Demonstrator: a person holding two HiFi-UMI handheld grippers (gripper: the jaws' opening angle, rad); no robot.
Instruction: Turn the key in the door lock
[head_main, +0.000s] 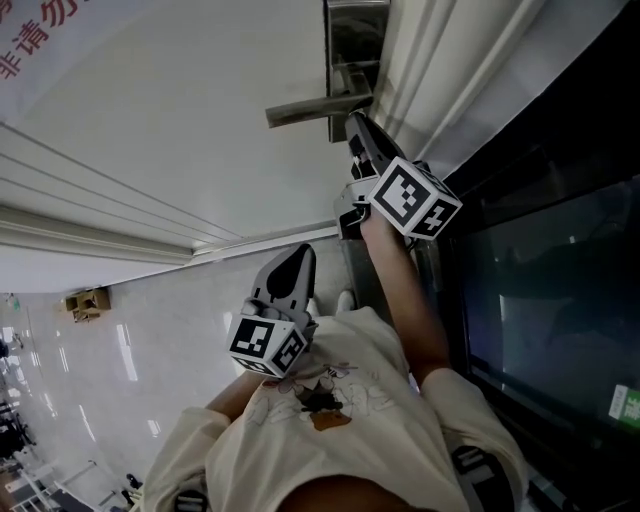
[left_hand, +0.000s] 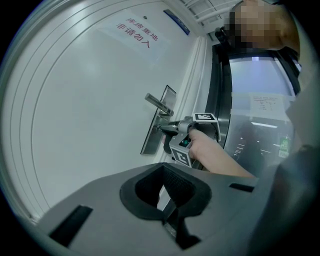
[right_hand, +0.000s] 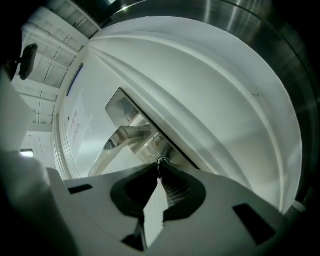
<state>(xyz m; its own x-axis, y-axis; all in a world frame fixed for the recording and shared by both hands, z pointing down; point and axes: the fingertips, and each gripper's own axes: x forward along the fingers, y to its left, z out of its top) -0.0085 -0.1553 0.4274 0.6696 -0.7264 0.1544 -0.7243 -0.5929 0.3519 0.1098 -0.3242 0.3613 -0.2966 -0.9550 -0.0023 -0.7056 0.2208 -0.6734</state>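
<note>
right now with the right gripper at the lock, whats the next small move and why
Probably roll the right gripper slightly about its own axis, keeping the pinch. Its tips are closed on the small key at the lock plate, beside the door handle, so the grip looks set. The left gripper is shut, empty and off the door.
</note>
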